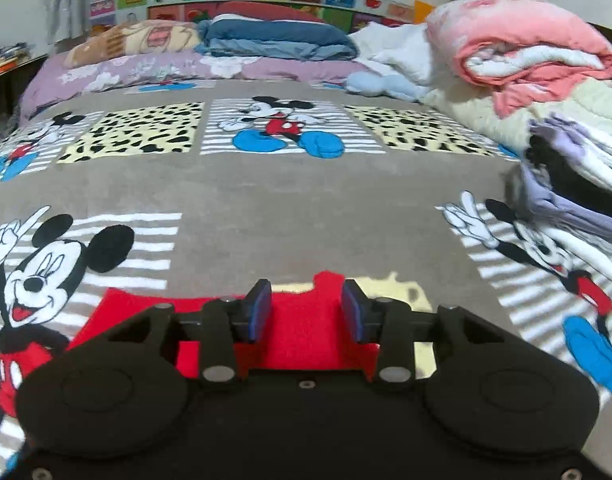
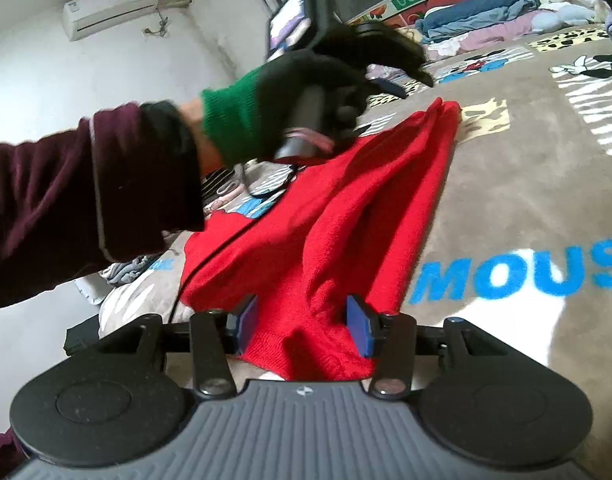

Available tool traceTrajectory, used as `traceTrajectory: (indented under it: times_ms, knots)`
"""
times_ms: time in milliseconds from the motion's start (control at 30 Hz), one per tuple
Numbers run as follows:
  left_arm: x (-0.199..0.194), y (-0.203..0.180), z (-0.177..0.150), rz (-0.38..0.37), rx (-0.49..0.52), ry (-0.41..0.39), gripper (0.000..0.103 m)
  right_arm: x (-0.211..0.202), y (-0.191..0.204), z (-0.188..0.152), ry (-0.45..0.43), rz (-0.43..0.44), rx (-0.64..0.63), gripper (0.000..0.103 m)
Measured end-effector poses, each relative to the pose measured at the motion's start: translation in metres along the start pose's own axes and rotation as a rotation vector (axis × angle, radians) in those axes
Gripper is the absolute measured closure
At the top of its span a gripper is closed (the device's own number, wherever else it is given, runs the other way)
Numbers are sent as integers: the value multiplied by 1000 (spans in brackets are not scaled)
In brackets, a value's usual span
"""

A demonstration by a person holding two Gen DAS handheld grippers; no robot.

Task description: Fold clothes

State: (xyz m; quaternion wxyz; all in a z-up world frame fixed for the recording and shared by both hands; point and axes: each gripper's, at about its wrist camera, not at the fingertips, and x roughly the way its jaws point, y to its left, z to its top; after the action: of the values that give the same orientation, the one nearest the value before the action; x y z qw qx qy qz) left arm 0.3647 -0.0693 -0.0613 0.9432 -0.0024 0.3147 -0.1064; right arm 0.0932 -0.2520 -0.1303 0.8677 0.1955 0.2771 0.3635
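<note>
On the bed, seen from the left wrist view, the left hand-held gripper (image 1: 306, 310) hung with its blue-padded jaws partly apart above a red knitted garment (image 1: 302, 330); the cloth lay beneath the gap and the pads did not press on it. That garment lay flat on a grey-brown cartoon-mouse bedspread (image 1: 290, 200). A rolled pink and white quilt (image 1: 526, 48) sat at the far right, folded blue bedding (image 1: 274, 40) at the headboard, and a blurred stack of pale and dark clothes (image 1: 574, 168) at the right edge.

From the right wrist view, the right hand-held gripper (image 2: 302, 326) had its jaws roughly half open with a bunched fold of the red garment (image 2: 366, 200) between them; whether the pads pinched it could not be told. Beyond it, a black-gloved hand (image 2: 326, 80) with a green cuff and a dark maroon sleeve (image 2: 74, 184) gripped the other tool's handle over the garment's far end. A white wall air conditioner (image 2: 110, 8) hung at upper left.
</note>
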Motion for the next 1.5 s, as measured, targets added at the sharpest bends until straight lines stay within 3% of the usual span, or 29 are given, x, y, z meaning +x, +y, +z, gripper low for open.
traceTrajectory:
  times_ms: [100, 200, 400, 500, 567, 667, 833, 967, 1100, 1233, 1500]
  knots:
    - [-11, -4, -12, -24, 114, 3, 68, -14, 6, 5, -66, -58, -43, 53]
    - [-14, -12, -26, -42, 226, 22, 70, -25, 27, 4, -165, -128, -183, 53]
    - [0, -28, -40, -50, 335, 55, 74, 7, 79, -4, -174, -148, -503, 53]
    - [17, -34, -41, -27, 367, 88, 75, 39, 71, -3, -46, -203, -463, 53]
    - [27, -35, -39, -15, 371, 107, 75, 45, 55, -1, 7, -220, -368, 53]
    - [38, -36, -30, 32, 372, 120, 76, 42, 41, 6, 29, -172, -260, 52]
    - [57, -39, -21, 82, 393, 154, 73, 38, 33, 3, 34, -142, -202, 52]
    - [51, -36, -10, 101, 326, 128, 72, 36, 34, -2, 32, -139, -201, 52]
    - [18, -26, -11, 117, 274, 66, 72, 32, 35, -4, 10, -138, -207, 52]
    - [-22, -1, -19, 96, 198, 45, 55, 28, 37, -6, -23, -143, -230, 51]
    - [-103, 74, -51, 91, 18, 32, 45, 5, 49, -11, -96, -149, -218, 51]
